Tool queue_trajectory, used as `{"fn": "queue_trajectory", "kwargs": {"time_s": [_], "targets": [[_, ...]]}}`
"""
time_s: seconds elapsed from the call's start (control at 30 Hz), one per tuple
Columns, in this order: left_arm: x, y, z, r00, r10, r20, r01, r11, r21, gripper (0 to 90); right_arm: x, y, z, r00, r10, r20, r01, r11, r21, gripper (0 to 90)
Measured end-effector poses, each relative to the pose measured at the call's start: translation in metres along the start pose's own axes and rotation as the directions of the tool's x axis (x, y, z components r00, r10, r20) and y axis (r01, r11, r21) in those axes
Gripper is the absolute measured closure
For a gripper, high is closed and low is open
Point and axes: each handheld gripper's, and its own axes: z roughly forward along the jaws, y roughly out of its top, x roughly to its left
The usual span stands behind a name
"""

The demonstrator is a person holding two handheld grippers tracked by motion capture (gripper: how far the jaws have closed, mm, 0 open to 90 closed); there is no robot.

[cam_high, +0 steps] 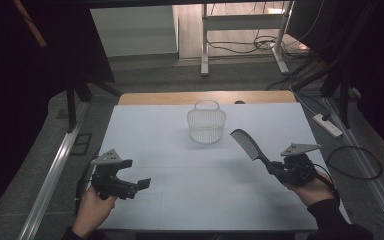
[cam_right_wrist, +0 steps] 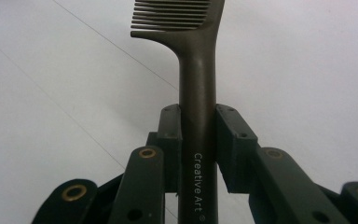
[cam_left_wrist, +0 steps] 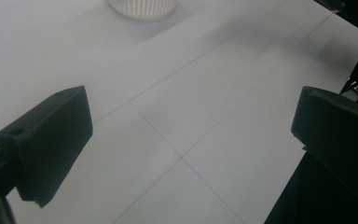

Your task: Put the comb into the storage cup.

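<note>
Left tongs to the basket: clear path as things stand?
Probably yes. The left tongs are open and hold nothing, and only bare table lies between them and the white basket. The comb in the right tongs sits off to the side.

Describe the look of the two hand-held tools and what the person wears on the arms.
Both tools, left tool and right tool, are black, with blocky flat-faced jaws on linkage arms with brass-ringed pivots. Each carries a grey three-cornered plate on top and trails a dark cable. A dark sleeve covers the right forearm.
</note>
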Motion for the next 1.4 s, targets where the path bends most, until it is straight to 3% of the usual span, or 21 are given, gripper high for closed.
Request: {"fn": "queue_trajectory", "kwargs": {"time_s": [0.3,0.83,1.27,1.4], "targets": [[-0.001,0.013,0.009,0.9996,0.009,0.025,-0.008,0.9999,-0.012,0.0,0.006,0.001,-0.002,1.0000,-0.006,0.005,0.006,1.000,-0.015,72.4],[-0.007,0.039,0.032,0.9942,0.079,0.073,-0.078,0.9968,-0.018,0.9,0.016,0.004,-0.001,0.9993,-0.038,0.003,0.038,0.998,-0.044,72.4],[-0.017,0.060,0.048,0.9947,0.081,0.064,-0.079,0.9962,-0.037,0.0,0.028,0.009,0.001,0.9972,-0.074,-0.007,0.073,0.995,-0.068,72.4],[-0.017,0.066,0.054,0.9944,0.066,0.082,-0.063,0.9969,-0.048,0.0,0.033,0.011,0.002,0.9964,-0.084,-0.014,0.083,0.993,-0.079,72.4]]}}
